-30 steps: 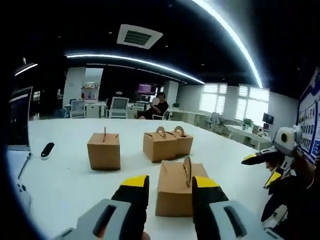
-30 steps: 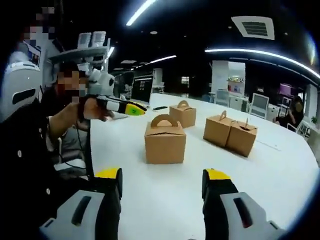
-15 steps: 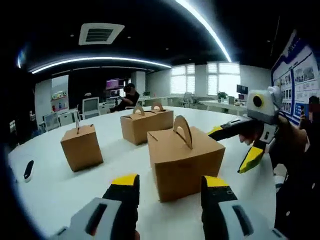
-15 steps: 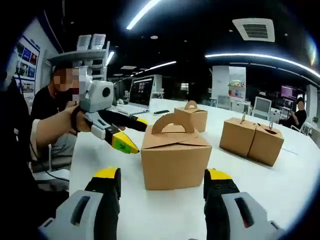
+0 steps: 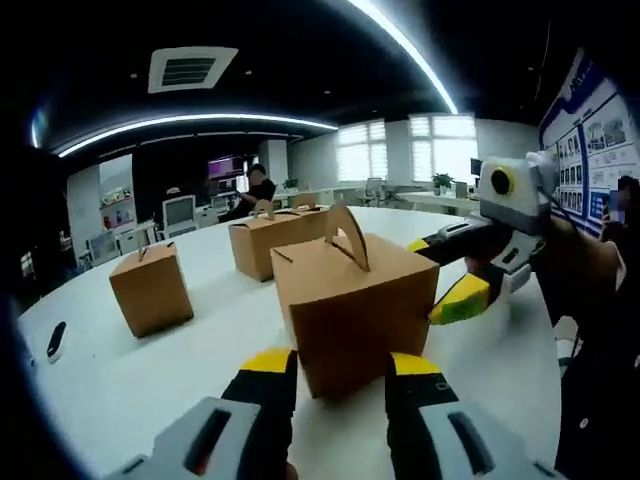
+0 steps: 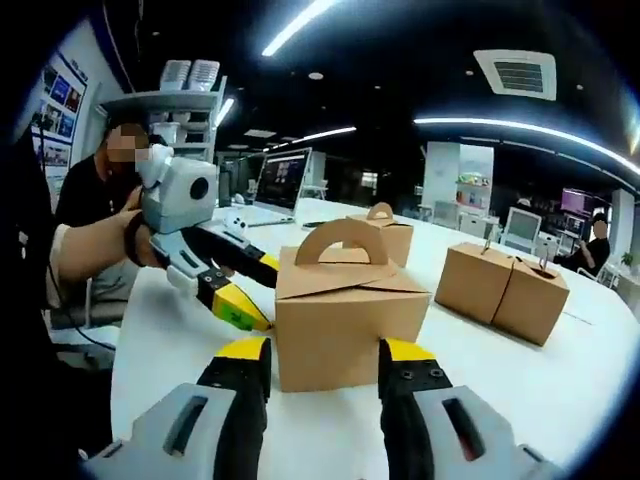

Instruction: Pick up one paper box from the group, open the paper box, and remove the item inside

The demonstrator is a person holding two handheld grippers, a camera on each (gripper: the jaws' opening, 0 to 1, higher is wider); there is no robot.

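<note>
1. The left tool is seen in the left gripper view with its yellow-tipped jaws parted and nothing held between them; the near lower edge of the nearest paper box sits just beyond the tips.
2. The right tool is likewise seen in the right gripper view with its jaws spread and nothing gripped, the same box standing just ahead of them.
3. In each view the other tool is seen at the side of the box, jaws apart; whether a tip touches the cardboard cannot be told.
4. The box stands upright on the white desk, its flaps closed and its arched handle raised.
5. Further off, a single box and a pair of boxes are set apart on the desk; a small dark object lies near the left edge.
6. The task is judged to be at its start: a box is being approached from two sides, but it has not been lifted, opened, or emptied.
</note>
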